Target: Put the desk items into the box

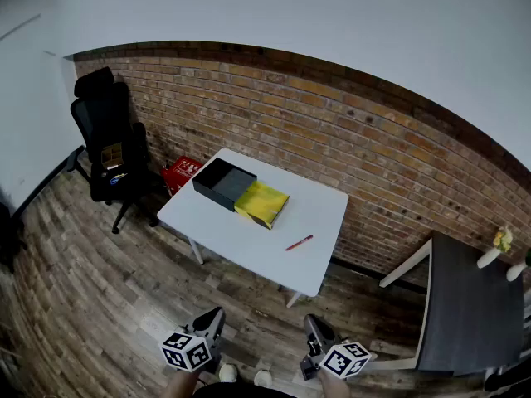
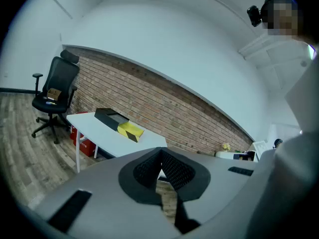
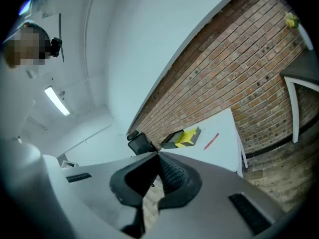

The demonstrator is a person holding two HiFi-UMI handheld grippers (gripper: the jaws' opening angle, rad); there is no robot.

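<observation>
1. A black office chair (image 1: 108,139) stands at the far left on the wood floor (image 1: 91,297), against the brick wall (image 1: 348,114).
2. A red crate (image 1: 181,172) sits on the floor between the chair and the white table (image 1: 241,230), partly under the table's left corner.
3. The black box (image 1: 222,181) lies open on the table's rear left part. A yellow cover (image 1: 264,202) with a black stripe touches the box's right end.
4. A red pen (image 1: 299,242) lies flat on the tabletop to the right of the box, apart from it and near the table's front right edge. The pen is outside the box.
5. A dark table (image 1: 460,305) with white legs stands at the far right, well apart from the white table. The small items at its far edge are too small to identify.
6. The left gripper (image 1: 214,317) is held low in front of the white table, well short of it. Its jaws are clenched tip to tip with nothing between them.
7. The right gripper (image 1: 314,326) is held beside it to the right. Its jaws are likewise clenched and empty.
</observation>
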